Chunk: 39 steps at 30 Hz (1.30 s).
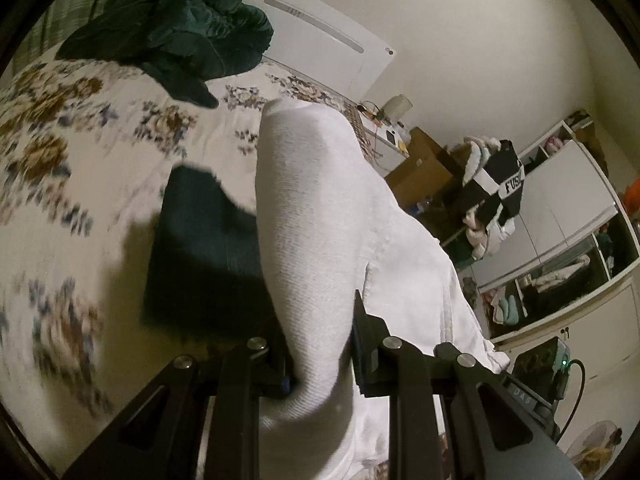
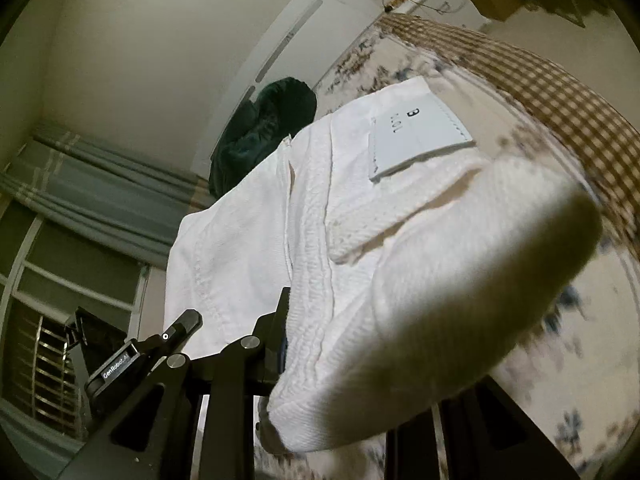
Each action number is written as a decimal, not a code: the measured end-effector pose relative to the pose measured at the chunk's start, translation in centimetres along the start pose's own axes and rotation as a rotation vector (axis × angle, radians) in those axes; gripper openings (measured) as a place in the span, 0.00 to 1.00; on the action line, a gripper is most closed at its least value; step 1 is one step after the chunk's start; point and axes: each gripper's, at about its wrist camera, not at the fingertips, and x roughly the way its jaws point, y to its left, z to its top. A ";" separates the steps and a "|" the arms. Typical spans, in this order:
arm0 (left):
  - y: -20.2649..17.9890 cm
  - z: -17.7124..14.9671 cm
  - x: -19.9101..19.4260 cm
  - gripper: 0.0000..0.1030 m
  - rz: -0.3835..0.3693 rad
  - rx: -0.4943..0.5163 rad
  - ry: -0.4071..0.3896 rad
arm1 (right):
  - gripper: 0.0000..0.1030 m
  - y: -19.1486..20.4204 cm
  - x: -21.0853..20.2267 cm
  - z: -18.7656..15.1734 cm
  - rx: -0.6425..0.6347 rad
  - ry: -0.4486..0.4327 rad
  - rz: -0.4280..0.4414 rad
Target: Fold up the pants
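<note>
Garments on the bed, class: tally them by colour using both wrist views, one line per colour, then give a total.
White: 1, the white pants held up by both the left gripper and the right gripper.
Dark green, crumpled: 1, the dark green heap near the headboard.
Dark, folded flat: 1, the folded dark garment on the floral bedspread.
Total: 3

Cream walls, white wardrobe, grey curtains over a window.
</note>
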 end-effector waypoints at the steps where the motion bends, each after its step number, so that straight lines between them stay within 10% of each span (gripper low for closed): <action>1: 0.8 1.6 1.0 0.18 0.007 0.004 0.001 | 0.24 0.3 2.0 1.0 0.000 -0.002 0.001; 10: 13.7 4.7 14.6 0.21 0.159 -0.053 0.191 | 0.29 -3.3 19.8 4.1 -0.002 0.115 -0.134; 14: 15.5 3.2 15.3 0.27 0.185 -0.067 0.190 | 0.49 -4.7 20.9 3.3 0.005 0.171 -0.176; 21: 13.4 3.8 13.8 0.39 0.270 -0.031 0.199 | 0.66 -3.7 17.5 1.9 0.017 0.154 -0.256; 26: 12.5 3.5 11.9 0.82 0.346 0.024 0.170 | 0.94 -2.4 14.2 1.0 -0.038 0.095 -0.387; 32: 9.1 1.7 7.1 0.91 0.474 0.119 0.095 | 0.99 3.3 10.4 -1.3 -0.335 -0.019 -0.699; 39: 3.0 -1.7 -0.9 0.92 0.554 0.219 0.008 | 0.99 10.1 2.7 -5.4 -0.482 -0.101 -0.764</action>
